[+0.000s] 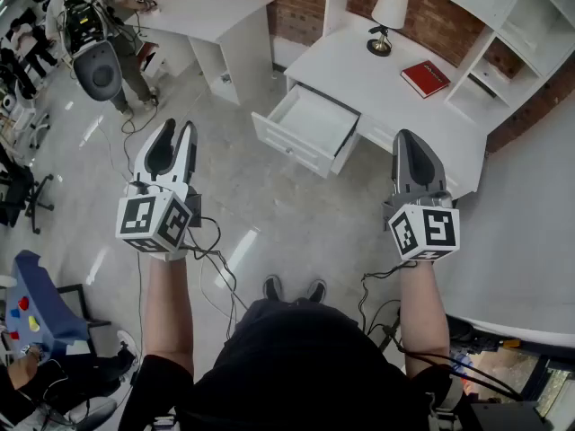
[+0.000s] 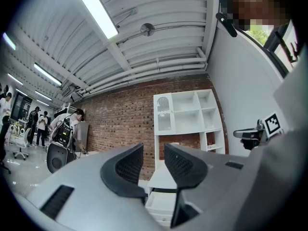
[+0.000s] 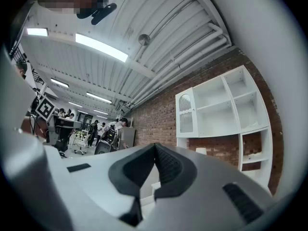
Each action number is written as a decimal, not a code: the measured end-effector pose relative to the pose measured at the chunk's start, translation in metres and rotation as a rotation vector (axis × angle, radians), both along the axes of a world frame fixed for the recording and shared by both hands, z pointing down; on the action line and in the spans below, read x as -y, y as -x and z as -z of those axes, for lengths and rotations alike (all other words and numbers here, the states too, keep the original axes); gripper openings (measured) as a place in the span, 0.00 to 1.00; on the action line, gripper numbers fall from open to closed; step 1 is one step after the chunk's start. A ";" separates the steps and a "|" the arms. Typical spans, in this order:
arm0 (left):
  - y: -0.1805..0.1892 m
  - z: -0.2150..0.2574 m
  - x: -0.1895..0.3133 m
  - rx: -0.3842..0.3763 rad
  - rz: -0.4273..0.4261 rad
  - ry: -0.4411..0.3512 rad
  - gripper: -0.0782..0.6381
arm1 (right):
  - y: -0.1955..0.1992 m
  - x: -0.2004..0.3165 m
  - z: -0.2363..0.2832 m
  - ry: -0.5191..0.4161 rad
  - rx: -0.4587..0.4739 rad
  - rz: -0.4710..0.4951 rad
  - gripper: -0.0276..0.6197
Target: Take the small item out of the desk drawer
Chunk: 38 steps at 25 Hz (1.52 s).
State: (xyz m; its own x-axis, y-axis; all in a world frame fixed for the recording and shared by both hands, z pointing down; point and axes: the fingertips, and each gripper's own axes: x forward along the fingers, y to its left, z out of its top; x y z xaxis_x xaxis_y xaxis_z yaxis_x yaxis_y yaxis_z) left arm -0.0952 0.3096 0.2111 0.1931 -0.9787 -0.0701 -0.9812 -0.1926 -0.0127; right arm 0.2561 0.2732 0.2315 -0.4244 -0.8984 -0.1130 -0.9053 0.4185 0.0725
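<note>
A white desk (image 1: 359, 79) stands ahead by a brick wall, and its drawer (image 1: 310, 128) is pulled out. The drawer's inside looks white and bare from the head view; no small item shows in it. My left gripper (image 1: 175, 137) is held up over the floor, left of the drawer and well short of it, jaws open with nothing between them. My right gripper (image 1: 415, 147) hangs near the desk's front edge, right of the drawer, jaws shut and empty. Both gripper views point upward at the ceiling and the shelves; the left gripper (image 2: 153, 161) and right gripper (image 3: 155, 154) show the same states.
On the desk stand a small white lamp (image 1: 386, 21) and a red book (image 1: 425, 77). A white shelf unit (image 1: 517, 25) rises at the right. A second white desk (image 1: 220, 25) stands at the back left. Cables lie on the floor, and people with equipment (image 1: 94, 48) are at the left.
</note>
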 end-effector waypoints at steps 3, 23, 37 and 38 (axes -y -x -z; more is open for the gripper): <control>-0.010 0.000 -0.003 -0.003 0.004 -0.001 0.30 | -0.009 -0.001 -0.001 -0.001 -0.002 0.008 0.04; -0.052 -0.015 -0.020 0.041 0.086 0.043 0.30 | -0.044 0.017 -0.018 -0.003 0.037 0.081 0.21; -0.004 -0.064 0.078 -0.010 0.028 0.111 0.36 | 0.011 0.097 -0.043 0.064 0.000 0.057 0.21; 0.004 -0.068 0.088 -0.005 0.021 0.117 0.36 | 0.019 0.106 -0.046 0.072 -0.007 0.052 0.21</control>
State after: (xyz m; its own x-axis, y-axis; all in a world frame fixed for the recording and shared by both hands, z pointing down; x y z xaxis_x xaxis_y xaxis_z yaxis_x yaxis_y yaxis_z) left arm -0.0989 0.2214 0.2794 0.1723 -0.9840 0.0442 -0.9850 -0.1719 0.0132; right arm 0.2371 0.1676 0.2772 -0.4714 -0.8807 -0.0457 -0.8817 0.4695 0.0470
